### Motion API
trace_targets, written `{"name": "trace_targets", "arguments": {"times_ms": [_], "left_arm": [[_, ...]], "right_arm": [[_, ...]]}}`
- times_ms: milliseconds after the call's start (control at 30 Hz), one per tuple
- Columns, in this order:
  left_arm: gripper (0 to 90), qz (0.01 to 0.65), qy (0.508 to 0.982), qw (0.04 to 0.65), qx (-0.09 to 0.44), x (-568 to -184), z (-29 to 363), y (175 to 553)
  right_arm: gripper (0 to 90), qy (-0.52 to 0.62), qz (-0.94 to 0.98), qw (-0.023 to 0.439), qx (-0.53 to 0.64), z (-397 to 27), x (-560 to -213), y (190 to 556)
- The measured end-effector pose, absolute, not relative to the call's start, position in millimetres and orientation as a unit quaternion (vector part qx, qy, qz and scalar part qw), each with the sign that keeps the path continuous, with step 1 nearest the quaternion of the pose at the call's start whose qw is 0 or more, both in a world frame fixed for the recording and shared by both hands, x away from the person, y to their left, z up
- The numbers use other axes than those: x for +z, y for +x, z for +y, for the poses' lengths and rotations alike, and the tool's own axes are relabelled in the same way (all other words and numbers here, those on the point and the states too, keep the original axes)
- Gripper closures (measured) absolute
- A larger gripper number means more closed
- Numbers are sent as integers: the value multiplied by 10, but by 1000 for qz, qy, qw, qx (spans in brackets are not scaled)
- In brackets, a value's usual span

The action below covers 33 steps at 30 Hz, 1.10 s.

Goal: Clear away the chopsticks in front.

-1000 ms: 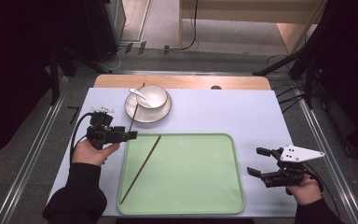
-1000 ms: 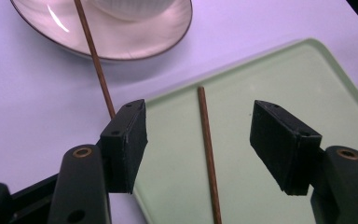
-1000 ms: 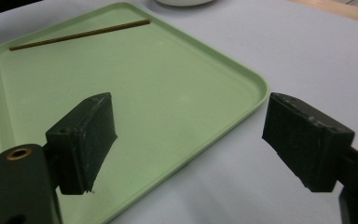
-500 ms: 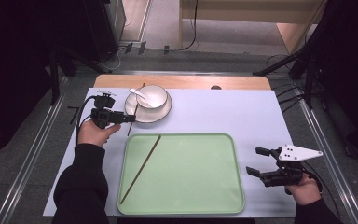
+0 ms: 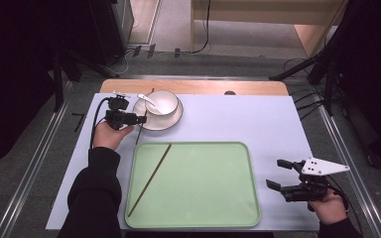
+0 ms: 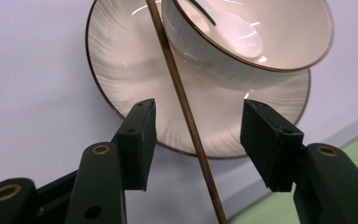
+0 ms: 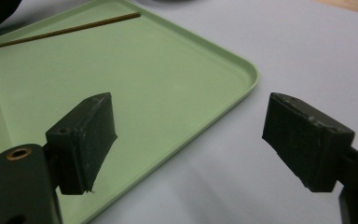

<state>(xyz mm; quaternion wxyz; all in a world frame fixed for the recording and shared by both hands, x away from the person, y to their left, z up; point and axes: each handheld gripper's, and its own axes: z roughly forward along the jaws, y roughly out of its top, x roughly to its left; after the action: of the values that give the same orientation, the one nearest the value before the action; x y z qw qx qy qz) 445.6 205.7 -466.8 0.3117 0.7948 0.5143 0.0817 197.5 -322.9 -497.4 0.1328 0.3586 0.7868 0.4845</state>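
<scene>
A white bowl (image 5: 164, 101) with a white spoon (image 5: 146, 98) in it stands on a ribbed saucer (image 5: 171, 120) at the back left. A brown chopstick (image 5: 138, 135) leans across the saucer's left rim. My left gripper (image 5: 140, 119) reaches in from the left at that rim. In the left gripper view the chopstick (image 6: 177, 88) runs between the jaws of the left gripper (image 6: 198, 135); they have just been closing, with the pads still clear of it. A second chopstick (image 5: 150, 179) lies in the green tray (image 5: 203, 188). My right gripper (image 5: 278, 173) is open right of the tray.
The tray and saucer sit on a pale lilac mat (image 5: 238, 119) over a wooden table (image 5: 193, 87). In the right gripper view the tray's corner (image 7: 242, 70) lies ahead of the right gripper (image 7: 191, 140), with the chopstick (image 7: 70, 29) far off.
My left hand has moved away from me, from beside the tray to the saucer's left rim, and its jaws have narrowed around the leaning chopstick. The right hand has stayed put.
</scene>
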Motion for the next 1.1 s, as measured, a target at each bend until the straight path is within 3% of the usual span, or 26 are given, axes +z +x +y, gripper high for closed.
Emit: {"name": "trace_targets", "arguments": {"times_ms": [267,433,533,800,1100], "left_arm": [[509,548,773,315,60,-4800,2002,4583],[601,564,762,312,64,-4864,1987,4626],[707,570,756,315,62,-4895,1990,4644],[845,583,748,311,61,-4921,1957,4658],[856,604,727,324,51,-4854,2038,4660]], "right_arm": [[179,358,781,124,496,-3167,-4976,2040],[179,352,786,119,494,-3111,-4983,2067],[179,353,786,120,493,-3118,-4985,2064],[179,355,786,121,492,-3123,-4986,2058],[179,355,786,122,492,-3130,-4983,2049]]}}
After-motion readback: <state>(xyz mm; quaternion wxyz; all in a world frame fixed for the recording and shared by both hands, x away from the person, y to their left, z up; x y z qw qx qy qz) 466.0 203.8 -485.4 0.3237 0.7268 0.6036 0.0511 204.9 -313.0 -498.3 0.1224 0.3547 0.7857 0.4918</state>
